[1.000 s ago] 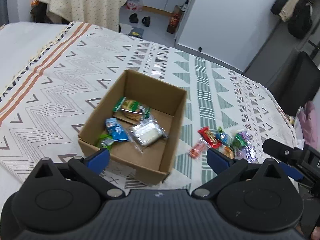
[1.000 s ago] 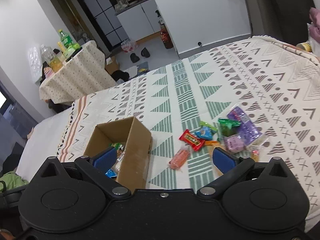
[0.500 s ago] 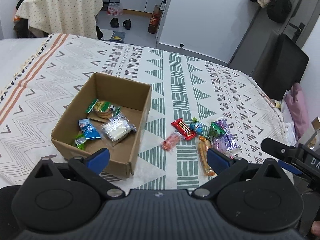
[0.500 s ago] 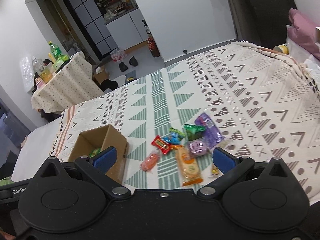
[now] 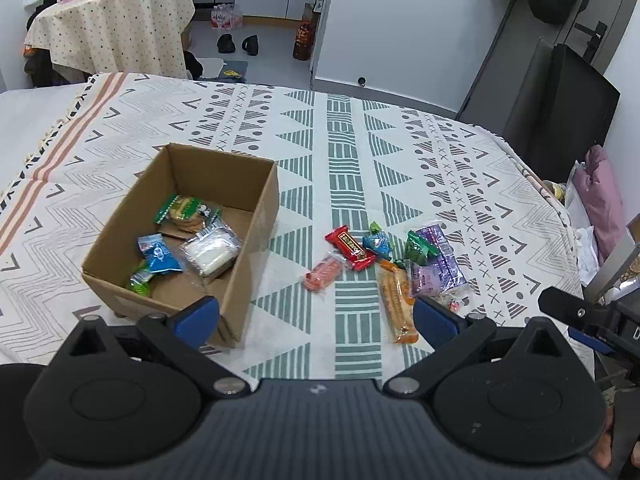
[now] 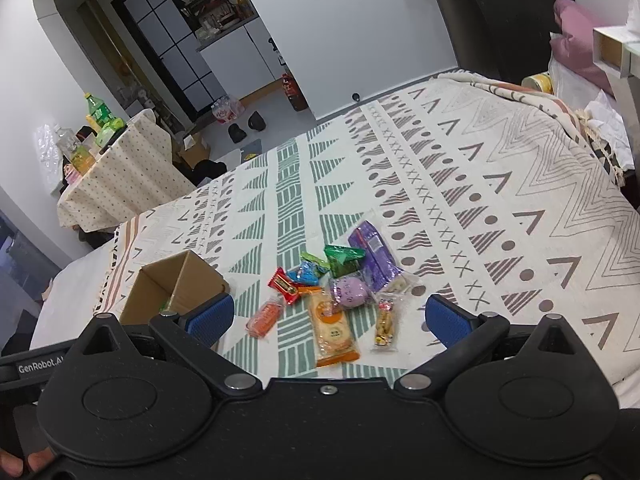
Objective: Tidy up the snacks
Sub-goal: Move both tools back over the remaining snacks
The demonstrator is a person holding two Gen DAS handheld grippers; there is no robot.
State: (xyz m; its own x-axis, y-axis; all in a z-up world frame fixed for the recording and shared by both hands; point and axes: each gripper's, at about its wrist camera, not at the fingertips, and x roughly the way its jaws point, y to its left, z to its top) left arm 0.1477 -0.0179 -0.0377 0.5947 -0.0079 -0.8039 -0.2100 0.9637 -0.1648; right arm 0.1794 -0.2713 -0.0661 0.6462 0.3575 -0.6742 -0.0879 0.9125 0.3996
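Note:
An open cardboard box [image 5: 256, 216] [image 6: 158, 280] sits on the patterned bedspread with several wrapped snacks inside, among them a clear white pack [image 5: 212, 250] and a blue packet [image 5: 158, 254]. To its right lies a loose pile: a red bar [image 5: 351, 248] [image 6: 284, 286], a pink sausage pack [image 5: 323, 274] [image 6: 264, 316], an orange biscuit pack [image 5: 396, 300] [image 6: 332, 330], a purple bag [image 5: 434, 264] [image 6: 372, 256]. My left gripper [image 5: 316, 316] is open above the near edge between box and pile. My right gripper [image 6: 328, 316] is open over the pile's near side. Both hold nothing.
The bedspread [image 5: 360, 140] stretches far behind the snacks. A cloth-covered table [image 5: 116, 28] with bottles stands beyond the bed at left. A black chair [image 5: 568, 96] and pink fabric [image 5: 604, 196] sit at the right edge. The right gripper's body [image 5: 592, 316] shows at the left wrist view's right.
Both grippers have drawn back and shifted right. The box now sits further left and smaller, and the whole snack pile has come into view. Both stay open.

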